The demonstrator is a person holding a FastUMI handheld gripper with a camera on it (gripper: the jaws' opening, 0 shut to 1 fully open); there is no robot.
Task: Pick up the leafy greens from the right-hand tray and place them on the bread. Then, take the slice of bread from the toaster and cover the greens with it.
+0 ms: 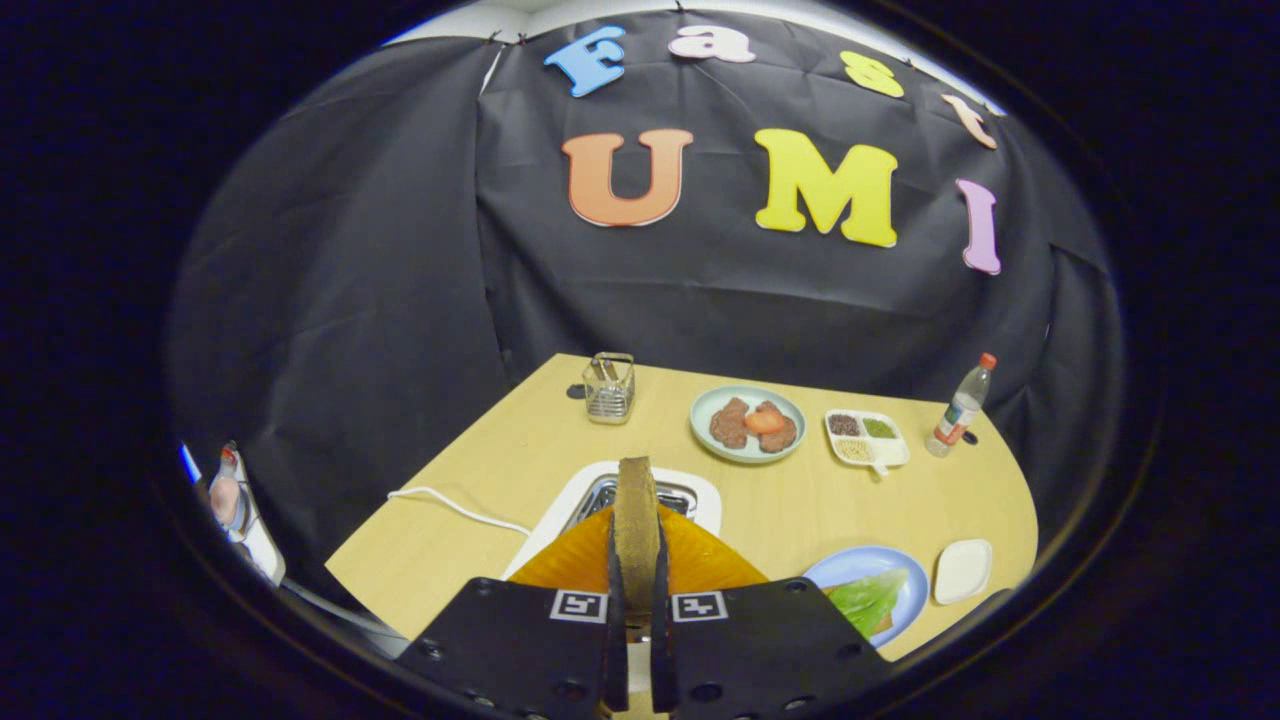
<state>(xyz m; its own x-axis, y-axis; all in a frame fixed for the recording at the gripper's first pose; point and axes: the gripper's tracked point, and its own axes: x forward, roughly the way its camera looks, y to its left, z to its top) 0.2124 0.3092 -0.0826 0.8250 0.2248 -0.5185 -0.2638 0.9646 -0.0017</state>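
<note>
My gripper (636, 545) is shut on a slice of bread (636, 510), held edge-on and upright between both fingers, above the white toaster (700, 495). The toaster's slots sit just beyond the fingers. To the right of the fingers, a light blue plate (850, 565) carries a green lettuce leaf (868, 598) lying on another slice of bread (882, 624), of which only an edge peeks out.
A white tray (962, 570) lies right of the blue plate. Further back on the wooden table (500, 470) are a plate of meat and tomato (748, 424), a divided condiment dish (865, 438), a bottle (962, 405) and a wire holder (609, 388). The toaster's white cord (450, 503) runs left.
</note>
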